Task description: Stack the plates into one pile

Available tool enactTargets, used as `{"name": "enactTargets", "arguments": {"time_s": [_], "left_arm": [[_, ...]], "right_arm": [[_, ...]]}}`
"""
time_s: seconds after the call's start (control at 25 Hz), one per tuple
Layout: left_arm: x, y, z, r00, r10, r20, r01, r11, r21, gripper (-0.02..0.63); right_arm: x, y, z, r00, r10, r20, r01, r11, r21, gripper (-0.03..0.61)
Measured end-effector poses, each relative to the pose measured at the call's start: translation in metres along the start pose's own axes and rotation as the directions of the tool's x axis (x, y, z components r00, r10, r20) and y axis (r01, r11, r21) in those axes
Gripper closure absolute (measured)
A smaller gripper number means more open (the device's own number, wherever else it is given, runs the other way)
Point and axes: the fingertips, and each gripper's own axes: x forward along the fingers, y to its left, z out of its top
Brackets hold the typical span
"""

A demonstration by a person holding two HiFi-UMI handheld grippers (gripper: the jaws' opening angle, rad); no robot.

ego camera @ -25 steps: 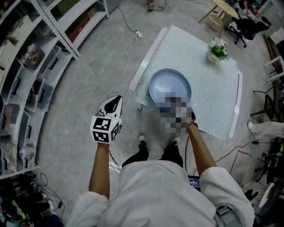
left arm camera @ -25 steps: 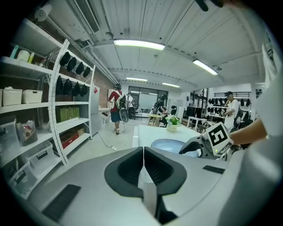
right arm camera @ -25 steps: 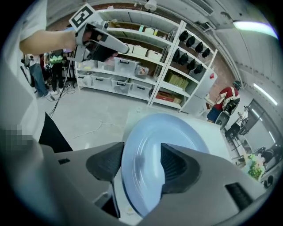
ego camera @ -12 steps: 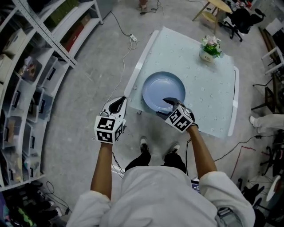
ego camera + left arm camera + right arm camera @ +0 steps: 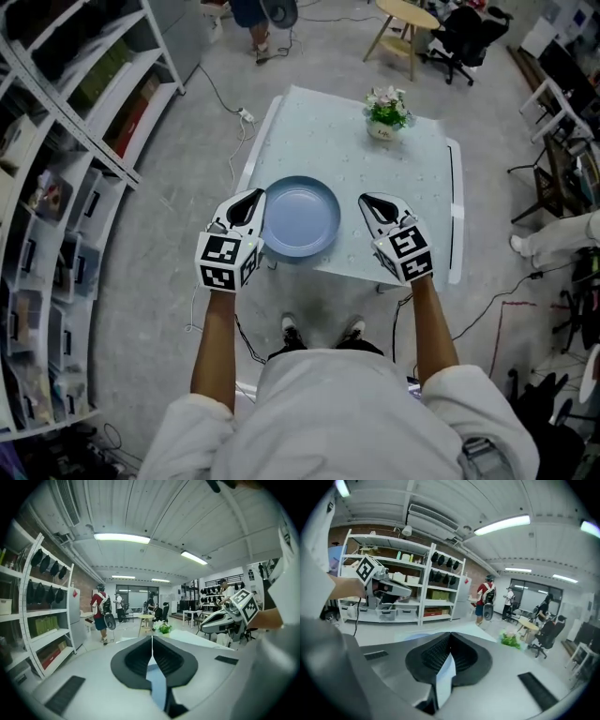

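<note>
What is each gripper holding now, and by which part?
Nothing. The left gripper and the right gripper are shut and empty; the right jaws have just closed on nothing. The blue plate lies untouched.

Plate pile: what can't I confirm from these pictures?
Plate count: the head view looks straight down on the blue plate, so any plates beneath are covered by it.
Side view: in both gripper views the gripper's own body fills the lower frame; no plate edge shows clearly.
Table, near left corner: covered by the left gripper in the head view.
</note>
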Motion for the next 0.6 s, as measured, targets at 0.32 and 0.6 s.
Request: {"name": "enactTargets", "arguments": {"time_s": [0.32,0.6], "left_arm": [[0.033,-0.054,0.082,0.994,-0.059,0.088,0.045,0.988,0.149,0.591],[0.043,-0.095,0.130,0.984,-0.108,0.143,0.070,0.966,0.250,0.591]], "right_arm": [[-0.087,-0.088,0.054,0.969,-0.218,0.119,0.219,0.976,0.002,0.565],[-0.135,-0.121,0.074,0.942,-0.271,0.200,0.275,0.961,0.007,0.566]]}}
